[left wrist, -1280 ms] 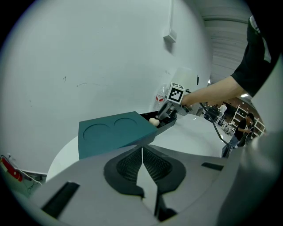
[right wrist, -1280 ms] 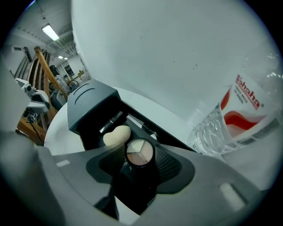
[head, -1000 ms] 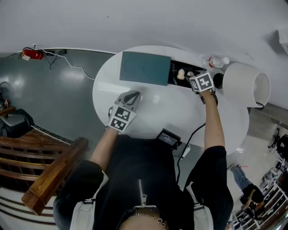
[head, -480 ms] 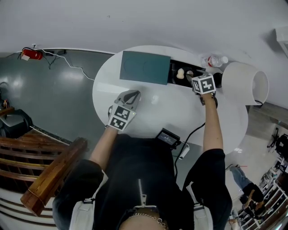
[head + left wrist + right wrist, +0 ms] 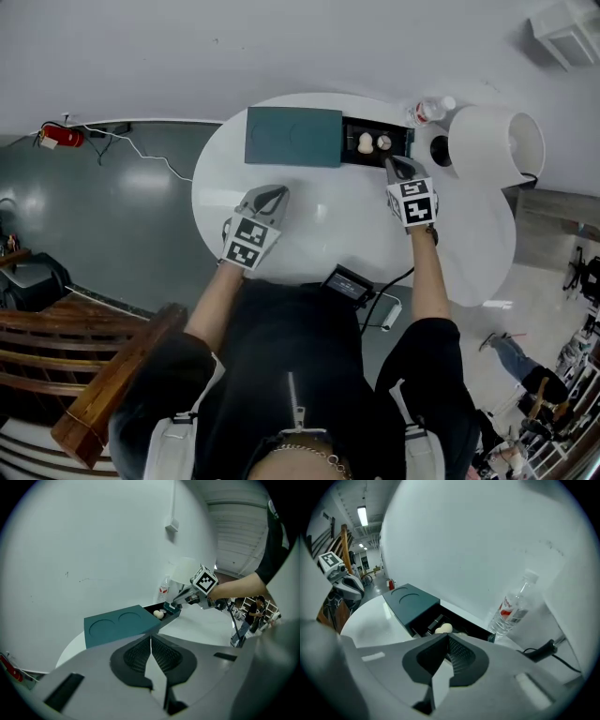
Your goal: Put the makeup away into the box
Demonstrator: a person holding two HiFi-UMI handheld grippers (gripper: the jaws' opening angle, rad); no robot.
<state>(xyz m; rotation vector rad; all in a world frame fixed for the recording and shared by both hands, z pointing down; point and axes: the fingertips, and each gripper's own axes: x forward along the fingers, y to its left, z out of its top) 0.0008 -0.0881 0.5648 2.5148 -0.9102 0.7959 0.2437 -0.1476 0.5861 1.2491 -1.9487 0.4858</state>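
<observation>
Left tongs [image 5: 275, 195] and right tongs [image 5: 392, 165], both pressed shut and empty, hang over the white table [image 5: 328, 230]. The right pair is just before the open drawer [image 5: 399, 150], where the makeup [image 5: 366, 143] already lies; the left pair is well apart from it. Closing probably calls for a square push on the drawer's end toward the teal box [image 5: 291, 138], with the left tongs steadying that box.

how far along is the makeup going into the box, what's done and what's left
Done: a beige sponge and a small round piece lie in the open drawer of the teal box. In hand: nothing; the right gripper, by the drawer, and the left gripper, over the table, are both shut and empty. Left: I see no loose makeup on the table, so probably only sliding the drawer shut.
</observation>
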